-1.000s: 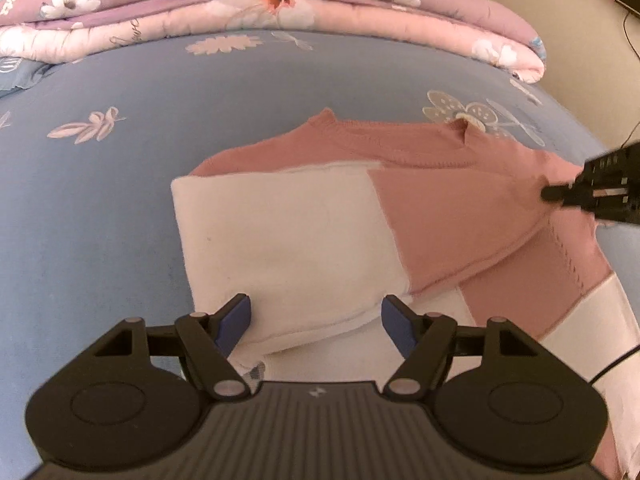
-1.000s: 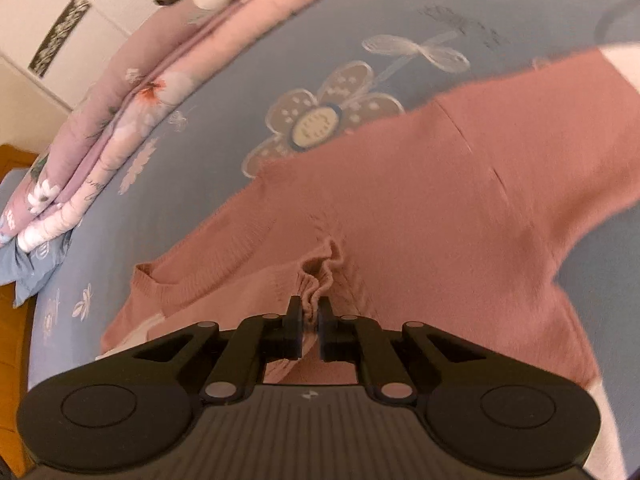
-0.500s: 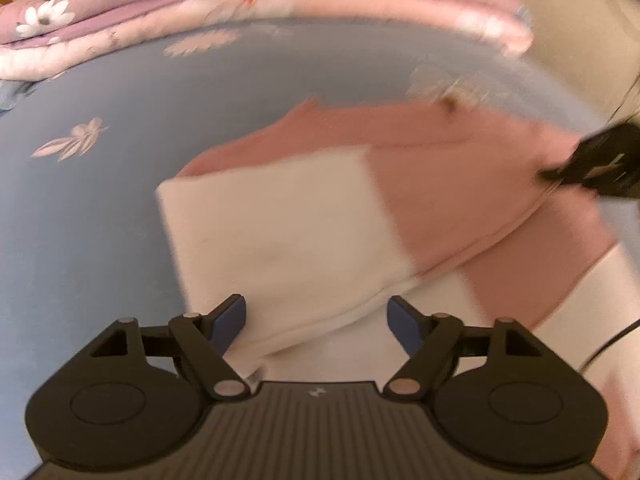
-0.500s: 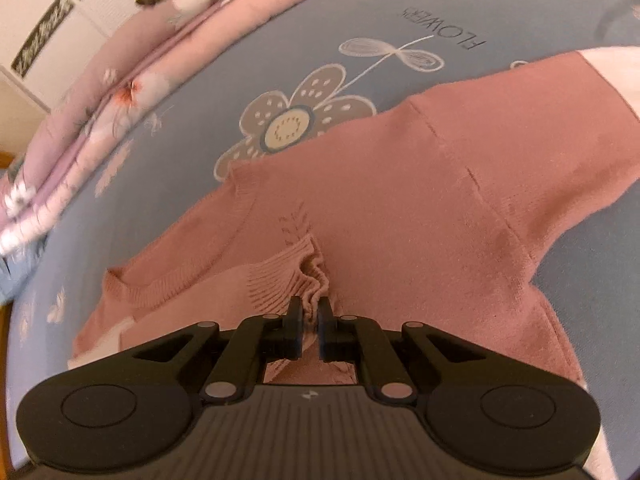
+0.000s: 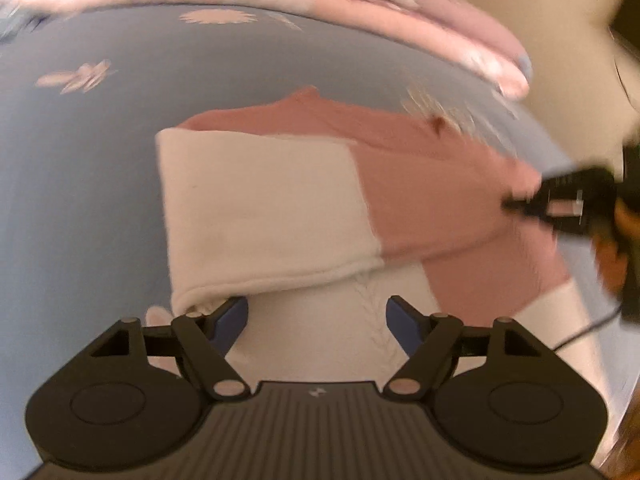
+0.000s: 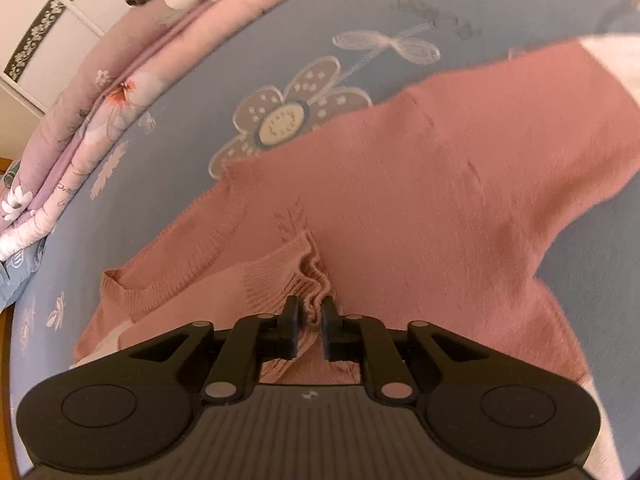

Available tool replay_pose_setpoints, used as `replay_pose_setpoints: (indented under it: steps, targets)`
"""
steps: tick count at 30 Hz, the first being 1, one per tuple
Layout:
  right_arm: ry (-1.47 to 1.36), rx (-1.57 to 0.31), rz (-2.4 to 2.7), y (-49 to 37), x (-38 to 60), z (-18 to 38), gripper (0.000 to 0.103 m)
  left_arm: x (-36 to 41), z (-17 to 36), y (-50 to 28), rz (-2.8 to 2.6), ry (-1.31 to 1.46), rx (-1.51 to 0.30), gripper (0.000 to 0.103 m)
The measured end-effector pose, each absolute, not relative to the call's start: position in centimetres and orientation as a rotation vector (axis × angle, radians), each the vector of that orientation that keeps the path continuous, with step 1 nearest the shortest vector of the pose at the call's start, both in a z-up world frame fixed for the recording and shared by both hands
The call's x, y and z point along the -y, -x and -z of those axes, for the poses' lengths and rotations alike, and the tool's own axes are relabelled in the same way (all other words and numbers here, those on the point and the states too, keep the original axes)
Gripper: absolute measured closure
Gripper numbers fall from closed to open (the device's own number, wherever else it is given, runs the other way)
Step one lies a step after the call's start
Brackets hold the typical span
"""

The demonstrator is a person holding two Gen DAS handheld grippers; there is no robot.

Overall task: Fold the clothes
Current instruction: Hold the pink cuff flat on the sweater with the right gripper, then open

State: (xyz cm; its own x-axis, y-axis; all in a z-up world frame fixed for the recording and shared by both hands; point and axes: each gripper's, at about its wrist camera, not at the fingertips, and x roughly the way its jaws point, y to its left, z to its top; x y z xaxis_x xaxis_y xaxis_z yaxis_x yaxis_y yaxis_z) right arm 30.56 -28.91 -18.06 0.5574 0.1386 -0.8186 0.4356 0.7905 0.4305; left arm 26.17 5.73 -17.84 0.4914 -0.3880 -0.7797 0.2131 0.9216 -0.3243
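A pink and white knit sweater (image 5: 420, 184) lies on the blue bed sheet (image 5: 80, 168), one white-ended sleeve (image 5: 260, 208) folded across its body. My left gripper (image 5: 318, 316) hovers open over the white lower part, nothing between its blue pads (image 5: 234, 316). In the right wrist view the sweater (image 6: 440, 200) fills the middle. My right gripper (image 6: 310, 320) is opening; a bunched pink cuff (image 6: 304, 280) still sits in the gap, and the pads no longer squeeze it. The right gripper (image 5: 520, 204) also shows at the sweater's right side, a hand (image 5: 616, 240) behind it.
A folded floral quilt (image 5: 400, 12) (image 6: 100, 112) lies along the far side of the bed. A large printed flower (image 6: 288, 120) marks the sheet beyond the sweater's shoulder. A thin cable (image 5: 588, 328) trails at the right. The bed edge drops off at the far right.
The right jaws, shut on the bunched pink cuff before, have parted and the fabric sits loose between them. The left gripper has drifted slightly over the white part, still open.
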Motion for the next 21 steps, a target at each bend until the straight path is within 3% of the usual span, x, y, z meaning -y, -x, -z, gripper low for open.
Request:
replay_pose_setpoints:
  steps: [4,5,6,7,14,21]
  targets:
    - [-0.729,-0.953,0.173,-30.5,29.1,18.6,0.070,-6.5,17.5,-25.8,0.352,0.251,-0.946,0.025]
    - [-0.736,-0.950,0.177,-30.5,29.1,18.6,0.073,-6.6,17.8,-26.0,0.341,0.258,-0.955,0.025]
    - [-0.735,-0.951,0.187,-30.6,29.0,18.5,0.093,-6.7,18.2,-26.2,0.321,0.267,-0.973,0.026]
    - [-0.728,-0.953,0.195,-30.7,29.0,18.3,0.094,-6.8,18.4,-26.3,0.311,0.286,-0.988,0.026]
    - [-0.713,-0.900,0.212,-29.9,29.4,16.5,0.095,-6.4,18.9,-25.7,0.301,0.234,-1.003,0.026]
    - [-0.740,-0.929,0.264,-29.7,30.4,19.1,0.091,-6.0,18.7,-26.5,0.315,0.215,-1.027,0.025]
